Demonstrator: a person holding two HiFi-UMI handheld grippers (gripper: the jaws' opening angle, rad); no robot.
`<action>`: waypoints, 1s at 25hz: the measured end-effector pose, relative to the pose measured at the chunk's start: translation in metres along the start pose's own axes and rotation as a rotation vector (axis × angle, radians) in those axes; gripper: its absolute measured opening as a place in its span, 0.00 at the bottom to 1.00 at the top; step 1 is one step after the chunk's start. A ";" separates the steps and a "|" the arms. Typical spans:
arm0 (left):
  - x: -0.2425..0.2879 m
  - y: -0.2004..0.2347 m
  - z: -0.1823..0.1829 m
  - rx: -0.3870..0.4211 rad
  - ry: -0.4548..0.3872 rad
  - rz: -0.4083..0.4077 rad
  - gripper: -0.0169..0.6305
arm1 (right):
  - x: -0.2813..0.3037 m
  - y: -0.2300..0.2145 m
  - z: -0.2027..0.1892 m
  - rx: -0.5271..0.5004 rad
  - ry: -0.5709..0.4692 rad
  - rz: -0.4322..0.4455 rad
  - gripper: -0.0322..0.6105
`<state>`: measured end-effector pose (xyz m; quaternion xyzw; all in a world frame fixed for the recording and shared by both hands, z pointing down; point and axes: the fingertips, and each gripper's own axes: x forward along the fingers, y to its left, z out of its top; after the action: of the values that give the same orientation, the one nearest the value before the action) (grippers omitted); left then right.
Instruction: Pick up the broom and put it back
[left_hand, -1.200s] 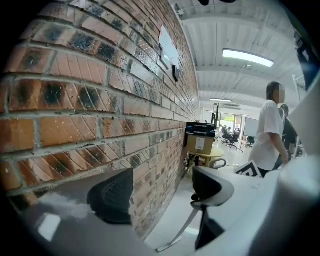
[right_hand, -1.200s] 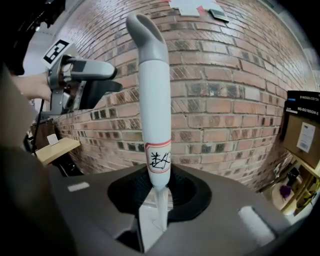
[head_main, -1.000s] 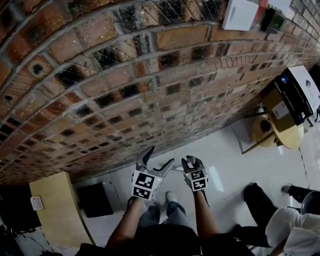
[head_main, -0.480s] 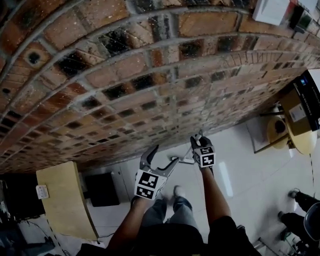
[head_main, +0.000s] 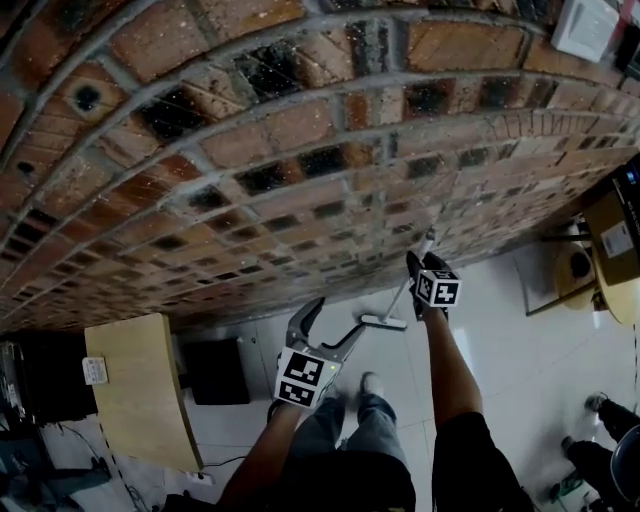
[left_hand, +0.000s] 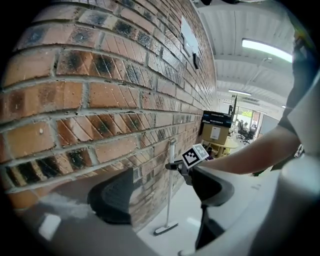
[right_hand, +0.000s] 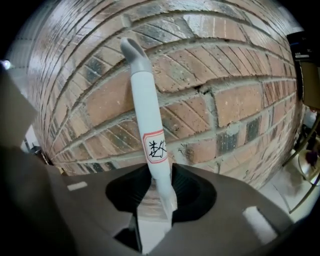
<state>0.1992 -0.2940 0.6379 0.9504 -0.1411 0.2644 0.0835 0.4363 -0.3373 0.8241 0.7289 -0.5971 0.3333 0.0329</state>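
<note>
Broom (head_main: 397, 303) stands near upright at the foot of the brick wall (head_main: 250, 150). Its head (head_main: 384, 322) lies flat on the pale floor (head_main: 500, 340) and the white handle (head_main: 428, 241) runs up close along the bricks. Whether the top touches the wall I cannot tell.

Right gripper (head_main: 417, 262) sits high on the handle. Its jaws have just been opening: they are a little apart with the handle between them and a thin gap at one pad, so the grip is let go, not clenched.

Left gripper (head_main: 338, 315) hangs lower, left of the broom and apart from it, jaws spread wide around nothing.

Room to move: bare floor lies open to the right of the head and back toward the person's feet. To the left along the wall, a black box (head_main: 218, 370) and a wooden table (head_main: 140, 395) close things in. Far right is a round table (head_main: 575, 270) by a cardboard box (head_main: 615, 235), well clear.

Only the right gripper view gives the handle (right_hand: 147, 115) close up: a red-bordered label (right_hand: 156, 149) with a handwritten mark, and a bent grey cap (right_hand: 131, 49) on top. Only the left gripper view shows the broom (left_hand: 170, 190) side-on, cap to head, with the right gripper (left_hand: 174, 166) on its upper part and ceiling lights (left_hand: 265, 50) beyond
</note>
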 end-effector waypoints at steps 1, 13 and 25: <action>0.000 0.001 -0.001 -0.001 0.002 0.003 0.60 | 0.000 -0.005 0.004 0.009 -0.001 -0.005 0.24; -0.021 0.018 0.007 -0.043 -0.077 0.064 0.60 | -0.080 0.011 0.018 -0.054 -0.064 -0.069 0.62; -0.146 0.038 0.059 -0.082 -0.298 0.320 0.60 | -0.222 0.211 0.122 -0.244 -0.370 0.172 0.62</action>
<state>0.0960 -0.3114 0.5142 0.9402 -0.3117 0.1247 0.0573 0.2885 -0.2633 0.5389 0.7145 -0.6889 0.1209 -0.0179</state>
